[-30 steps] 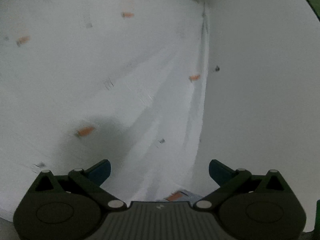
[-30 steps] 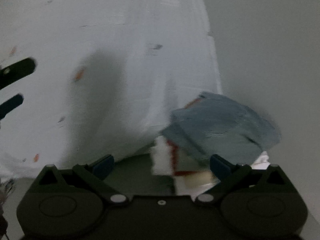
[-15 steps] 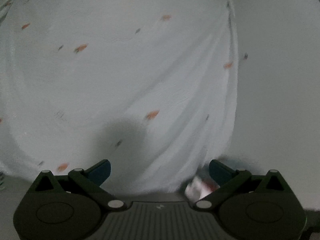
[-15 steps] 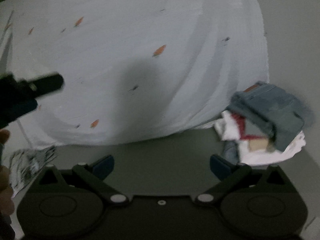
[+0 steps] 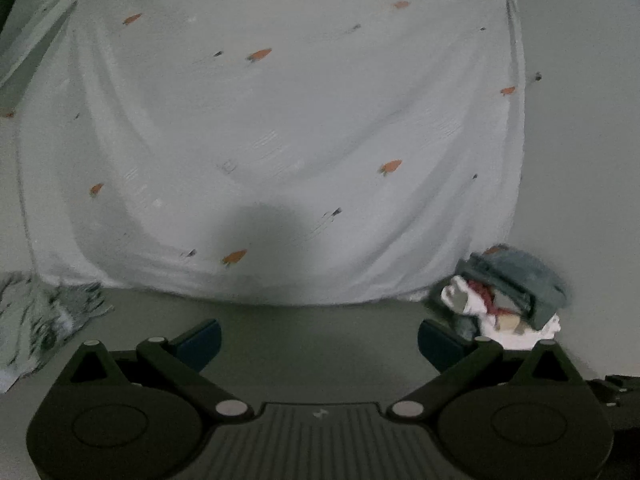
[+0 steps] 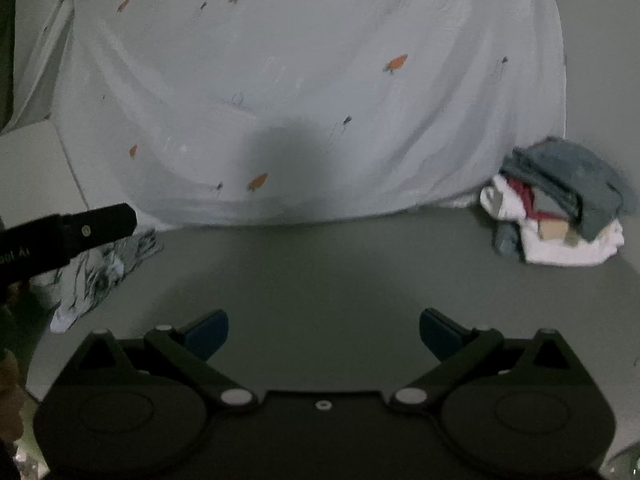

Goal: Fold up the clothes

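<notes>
From the left wrist, the left gripper (image 5: 319,338) is hovering low over the grey surface (image 5: 320,320), jaws spread wide and holding nothing. Ahead of it a thin white cloth (image 5: 280,128), rippled and dotted with small orange motifs, is lying spread out. A stack of folded clothes (image 5: 508,292), blue-grey on top of white, is sitting just beyond its right finger.

From the right wrist, the right gripper (image 6: 323,334) is likewise gaping and empty. The cloth is lying ahead, the stack forward-right, and a crumpled black-patterned garment (image 6: 100,272) forward-left.

Partial white lettering, unreadable, on left hand-held gripper (image 6: 68,232).
</notes>
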A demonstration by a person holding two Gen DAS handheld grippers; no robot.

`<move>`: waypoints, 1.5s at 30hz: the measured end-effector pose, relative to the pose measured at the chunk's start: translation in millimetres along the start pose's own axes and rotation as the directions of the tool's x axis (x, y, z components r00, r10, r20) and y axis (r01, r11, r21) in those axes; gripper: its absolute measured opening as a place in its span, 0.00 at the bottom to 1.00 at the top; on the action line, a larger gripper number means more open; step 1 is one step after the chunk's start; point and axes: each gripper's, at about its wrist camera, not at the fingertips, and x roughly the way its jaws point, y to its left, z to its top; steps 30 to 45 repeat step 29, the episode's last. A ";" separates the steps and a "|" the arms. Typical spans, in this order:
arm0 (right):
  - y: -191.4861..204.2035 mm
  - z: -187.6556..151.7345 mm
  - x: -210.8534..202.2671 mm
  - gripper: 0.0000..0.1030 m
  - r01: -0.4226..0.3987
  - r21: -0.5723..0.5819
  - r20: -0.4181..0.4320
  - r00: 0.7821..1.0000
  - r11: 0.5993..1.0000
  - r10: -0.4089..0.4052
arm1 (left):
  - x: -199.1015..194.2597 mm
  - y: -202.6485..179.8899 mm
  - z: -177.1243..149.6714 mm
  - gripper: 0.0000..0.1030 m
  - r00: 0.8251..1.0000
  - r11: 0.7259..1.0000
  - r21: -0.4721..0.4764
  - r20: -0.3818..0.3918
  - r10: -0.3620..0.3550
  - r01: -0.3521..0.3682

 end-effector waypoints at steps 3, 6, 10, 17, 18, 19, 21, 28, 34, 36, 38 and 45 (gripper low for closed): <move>19.9 -16.3 -13.6 1.00 0.001 -0.013 -0.011 1.000 1.000 -0.001 | -20.8 14.1 -13.7 1.00 0.999 1.000 -0.016 -0.033 0.009 -0.009; 36.9 -28.5 -24.2 1.00 0.005 -0.031 -0.019 1.000 1.000 -0.005 | -44.3 28.3 -28.5 1.00 0.998 0.999 -0.017 -0.061 0.027 -0.028; 56.2 -39.2 -38.2 1.00 0.017 -0.033 -0.031 0.999 0.999 -0.018 | -64.9 42.6 -37.6 1.00 0.996 0.999 -0.018 -0.087 0.038 -0.039; 78.5 -53.8 -55.1 1.00 0.042 -0.058 -0.033 0.998 0.997 -0.044 | -89.9 57.0 -52.0 1.00 0.990 0.998 -0.025 -0.127 0.055 -0.058; 79.9 -55.7 -56.9 1.00 0.043 -0.060 -0.032 0.998 0.997 -0.045 | -92.4 58.2 -54.1 1.00 0.990 0.998 -0.026 -0.132 0.057 -0.060; 81.0 -57.3 -58.6 1.00 0.047 -0.063 -0.032 0.998 0.997 -0.049 | -93.7 58.9 -55.5 1.00 0.989 0.998 -0.027 -0.136 0.056 -0.060; 82.7 -60.2 -61.8 1.00 0.060 -0.067 -0.032 0.998 0.996 -0.062 | -95.5 59.9 -57.3 1.00 0.988 0.998 -0.031 -0.144 0.051 -0.056; 86.1 -65.6 -72.9 1.00 0.087 -0.067 -0.006 0.996 0.994 -0.088 | -102.5 57.1 -63.7 1.00 0.989 0.999 -0.034 -0.148 0.023 -0.028; 86.1 -66.3 -74.1 1.00 0.089 -0.067 -0.005 0.996 0.994 -0.090 | -102.9 56.4 -64.5 1.00 0.989 0.999 -0.032 -0.149 0.020 -0.025; 86.1 -66.3 -74.1 1.00 0.089 -0.067 -0.005 0.996 0.994 -0.090 | -102.9 56.4 -64.5 1.00 0.989 0.999 -0.032 -0.149 0.020 -0.025; 86.1 -66.3 -74.1 1.00 0.089 -0.067 -0.005 0.996 0.994 -0.090 | -102.9 56.4 -64.5 1.00 0.989 0.999 -0.032 -0.149 0.020 -0.025; 86.1 -66.3 -74.1 1.00 0.089 -0.067 -0.005 0.996 0.994 -0.090 | -102.9 56.4 -64.5 1.00 0.989 0.999 -0.032 -0.149 0.020 -0.025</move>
